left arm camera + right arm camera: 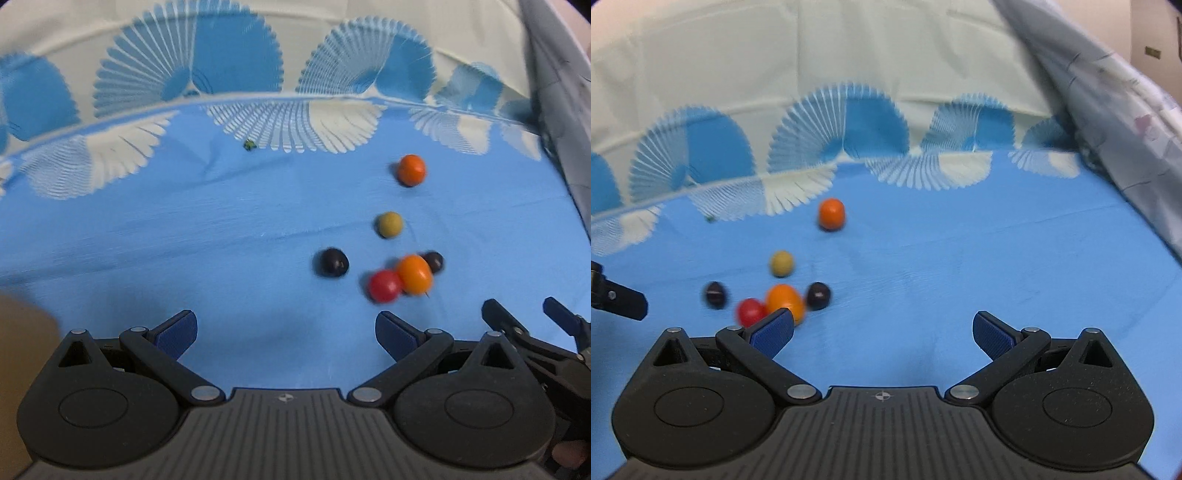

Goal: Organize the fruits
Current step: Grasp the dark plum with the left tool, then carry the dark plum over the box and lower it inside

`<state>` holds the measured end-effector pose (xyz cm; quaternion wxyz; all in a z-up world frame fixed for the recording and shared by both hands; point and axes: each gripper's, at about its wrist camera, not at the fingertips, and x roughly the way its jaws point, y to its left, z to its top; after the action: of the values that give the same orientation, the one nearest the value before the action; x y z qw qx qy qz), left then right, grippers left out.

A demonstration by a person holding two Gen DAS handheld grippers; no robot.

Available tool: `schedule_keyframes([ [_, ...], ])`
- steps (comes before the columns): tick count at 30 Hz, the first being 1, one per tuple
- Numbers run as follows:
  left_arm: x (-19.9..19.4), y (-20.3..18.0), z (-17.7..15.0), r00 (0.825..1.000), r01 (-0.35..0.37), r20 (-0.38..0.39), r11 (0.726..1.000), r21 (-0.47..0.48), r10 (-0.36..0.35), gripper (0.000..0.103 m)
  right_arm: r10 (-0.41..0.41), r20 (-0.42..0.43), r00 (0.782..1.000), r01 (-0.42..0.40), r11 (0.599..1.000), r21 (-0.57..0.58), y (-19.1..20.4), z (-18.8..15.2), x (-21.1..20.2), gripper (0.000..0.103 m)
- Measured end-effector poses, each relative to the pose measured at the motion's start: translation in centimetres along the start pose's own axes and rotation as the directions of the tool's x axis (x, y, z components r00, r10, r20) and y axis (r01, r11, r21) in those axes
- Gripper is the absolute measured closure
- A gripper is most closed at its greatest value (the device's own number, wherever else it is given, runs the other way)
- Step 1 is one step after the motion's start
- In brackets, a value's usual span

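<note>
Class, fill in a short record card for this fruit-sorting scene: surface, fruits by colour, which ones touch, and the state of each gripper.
Surface: blue cloth with white fan pattern
Orange fruits: far orange fruit; near orange fruit
Red fruit: red fruit, one
Yellow-green fruit: yellow-green fruit, one
Dark fruits: left dark fruit; right dark fruit
Touching: red fruit appears to touch near orange fruit; right dark fruit sits just behind them, contact unclear
Left gripper: open, holding nothing
Right gripper: open, holding nothing
</note>
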<state>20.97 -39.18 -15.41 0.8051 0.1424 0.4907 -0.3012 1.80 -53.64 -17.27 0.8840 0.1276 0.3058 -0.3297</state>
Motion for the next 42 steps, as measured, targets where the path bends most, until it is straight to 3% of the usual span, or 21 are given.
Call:
schedule_keyframes([
  [7,5.8,-0.4,2.6,1.0,0.01,-0.028,1.0,-0.016,-0.01,0.0,0.035,-0.073,0.997,-0.041,0.996,-0.079,1.0,-0.5,8.0,0.001],
  [9,7.0,-0.7,3.2,0.999,0.011,-0.043,1.0,-0.012,-0.011,0.0,0.048,-0.022,0.999,-0.051,0.99,-0.135,1.9,-0.9,8.2,0.001],
  [13,7.9,-1.2,3.7,0.999,-0.007,-0.036,1.0,0.005,0.008,0.003,0.081,0.002,0.997,-0.079,0.982,-0.172,2.9,-0.5,9.1,0.005],
  [14,7.8,-1.4,3.8,1.0,0.001,-0.03,1.0,0.016,-0.001,0.009,0.092,0.004,0.996,-0.09,0.981,-0.171,2.9,-0.3,9.3,0.008],
  [15,7.6,-1.6,3.8,1.0,0.0,-0.018,1.0,0.029,0.001,0.022,0.109,0.011,0.994,-0.105,0.979,-0.173,3.0,-0.2,9.3,0.018],
  [16,7.3,-1.9,3.8,1.0,-0.001,-0.001,0.999,0.05,0.001,0.028,0.122,0.022,0.992,-0.116,0.976,-0.184,3.1,-0.2,9.1,0.035],
  [17,7.1,-2.1,3.9,1.0,0.024,0.004,0.997,0.072,-0.025,0.047,0.147,0.033,0.989,-0.137,0.969,-0.206,3.4,-0.4,8.8,0.043],
  [18,6.9,-2.3,4.0,0.998,0.06,-0.001,0.995,0.081,-0.06,0.07,0.171,0.034,0.985,-0.158,0.959,-0.236,3.6,-0.5,8.5,0.058],
  [19,6.7,-2.5,4.0,0.996,0.093,-0.012,0.992,0.079,-0.093,0.079,0.182,0.036,0.983,-0.166,0.949,-0.267,4.0,-0.7,8.2,0.073],
  [20,6.5,-2.6,3.9,0.995,0.096,-0.015,0.992,0.075,-0.096,0.078,0.19,0.036,0.981,-0.171,0.941,-0.292,4.4,-0.9,7.8,0.078],
  [23,5.8,-2.8,3.3,0.995,0.102,-0.016,0.99,0.097,-0.101,0.078,0.16,0.049,0.986,-0.136,0.936,-0.326,5.0,-1.5,6.9,0.078],
  [29,2.4,-1.8,1.7,0.993,0.116,0.008,0.991,0.073,-0.117,0.078,0.117,0.049,0.992,-0.104,0.971,-0.214,3.5,-1.6,4.2,0.078],
  [35,-4.5,-1.0,-0.3,0.987,0.148,0.064,0.988,0.048,-0.15,0.078,0.138,0.082,0.987,-0.125,0.982,-0.143,3.3,-1.5,-1.4,0.078],
  [42,-13.5,2.2,-4.2,0.983,0.152,0.107,0.988,-0.015,-0.15,0.078,0.226,0.151,0.962,-0.209,0.97,-0.125,6.5,-0.7,-11.4,0.078],
])
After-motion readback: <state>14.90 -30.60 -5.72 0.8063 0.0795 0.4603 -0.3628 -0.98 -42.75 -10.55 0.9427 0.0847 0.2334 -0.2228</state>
